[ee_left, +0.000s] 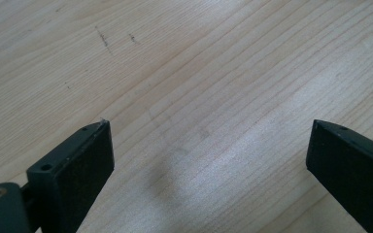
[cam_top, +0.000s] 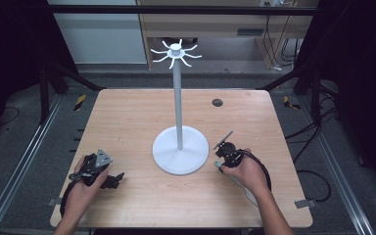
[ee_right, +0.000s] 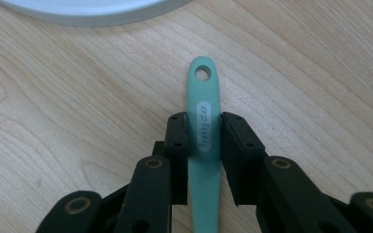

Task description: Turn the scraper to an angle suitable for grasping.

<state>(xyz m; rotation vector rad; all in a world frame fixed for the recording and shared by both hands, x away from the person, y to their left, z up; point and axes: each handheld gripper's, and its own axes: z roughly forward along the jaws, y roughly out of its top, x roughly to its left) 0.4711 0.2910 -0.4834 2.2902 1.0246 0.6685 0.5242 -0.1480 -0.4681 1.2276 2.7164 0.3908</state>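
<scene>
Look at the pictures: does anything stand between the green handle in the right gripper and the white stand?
Nothing visible does. The right gripper grips the green handle, and bare table lies between it and the stand's base.

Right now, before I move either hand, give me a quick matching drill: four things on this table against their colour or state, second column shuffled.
Column one:
1. left gripper
2. right gripper
3. hanging stand
4. utensil handle

Column two:
A. mint green, with a hole at its end
B. open over bare wood
C. white, round base, hooks on top
D. shut on the handle

Pairs: 1-B, 2-D, 3-C, 4-A
</scene>
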